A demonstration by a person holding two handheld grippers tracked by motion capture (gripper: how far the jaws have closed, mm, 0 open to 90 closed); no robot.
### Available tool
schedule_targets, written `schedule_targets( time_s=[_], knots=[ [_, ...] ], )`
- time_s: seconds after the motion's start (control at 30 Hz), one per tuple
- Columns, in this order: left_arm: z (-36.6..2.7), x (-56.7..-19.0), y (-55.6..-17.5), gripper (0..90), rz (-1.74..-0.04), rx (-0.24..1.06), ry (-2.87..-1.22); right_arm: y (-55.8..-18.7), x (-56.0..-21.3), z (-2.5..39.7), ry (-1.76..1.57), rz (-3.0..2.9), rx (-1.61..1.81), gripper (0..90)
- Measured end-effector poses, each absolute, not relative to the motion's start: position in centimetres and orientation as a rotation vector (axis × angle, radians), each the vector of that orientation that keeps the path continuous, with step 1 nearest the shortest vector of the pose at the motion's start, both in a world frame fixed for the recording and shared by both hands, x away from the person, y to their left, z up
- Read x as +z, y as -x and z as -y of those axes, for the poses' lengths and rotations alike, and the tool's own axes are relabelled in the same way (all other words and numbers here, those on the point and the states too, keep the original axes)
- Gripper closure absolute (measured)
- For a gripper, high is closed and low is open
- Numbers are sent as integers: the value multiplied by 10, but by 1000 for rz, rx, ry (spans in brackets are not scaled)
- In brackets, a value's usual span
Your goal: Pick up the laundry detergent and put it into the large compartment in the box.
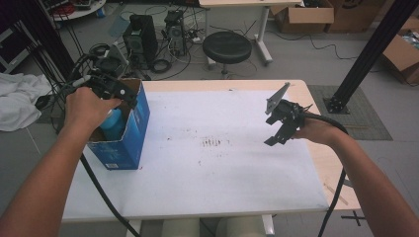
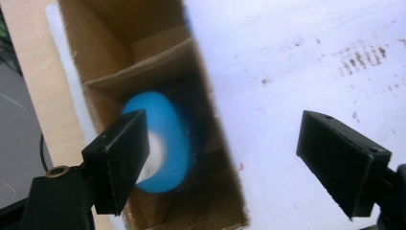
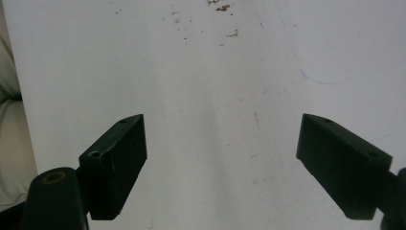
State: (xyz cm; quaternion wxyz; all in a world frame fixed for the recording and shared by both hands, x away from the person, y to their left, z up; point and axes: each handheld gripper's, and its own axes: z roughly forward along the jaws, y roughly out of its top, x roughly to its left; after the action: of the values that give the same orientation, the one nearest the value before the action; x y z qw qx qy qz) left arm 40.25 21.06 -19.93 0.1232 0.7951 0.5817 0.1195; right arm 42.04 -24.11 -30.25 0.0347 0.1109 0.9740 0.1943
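A blue cardboard box [image 1: 129, 138] stands open-topped at the table's left edge. Inside it lies a light blue round object [image 1: 113, 124] with a white centre [image 2: 163, 143]. My left gripper [image 1: 116, 91] hovers over the box's open top with its jaws wide apart and nothing between them; in the left gripper view [image 2: 230, 163] one jaw is over the box, the other over the white sheet. My right gripper [image 1: 280, 129] hangs above the right part of the table, open and empty [image 3: 225, 163].
A white sheet [image 1: 207, 163] with brown smudges near its middle covers the wooden table [image 1: 326, 163]. Beyond the table stand a black stool [image 1: 227, 47], computer towers and cables on the floor, cardboard boxes at the back right, and a black post [image 1: 365, 59].
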Motion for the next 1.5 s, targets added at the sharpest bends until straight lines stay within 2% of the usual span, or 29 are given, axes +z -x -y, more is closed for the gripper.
schedule_targets(
  time_s=[0.73, 0.9, 1.5],
  knots=[
    [-118, -194, -403, 196, -1297, 343, -2563, -414, -299, 237, -349, -2993, 582, 172],
    [-94, -195, -403, 198, -1161, 325, -2620, -413, -299, 234, -342, -2997, 581, 171],
    [-44, -212, -406, 197, -885, 290, -2775, -408, -295, 235, -371, -2988, 583, 171]
  ],
)
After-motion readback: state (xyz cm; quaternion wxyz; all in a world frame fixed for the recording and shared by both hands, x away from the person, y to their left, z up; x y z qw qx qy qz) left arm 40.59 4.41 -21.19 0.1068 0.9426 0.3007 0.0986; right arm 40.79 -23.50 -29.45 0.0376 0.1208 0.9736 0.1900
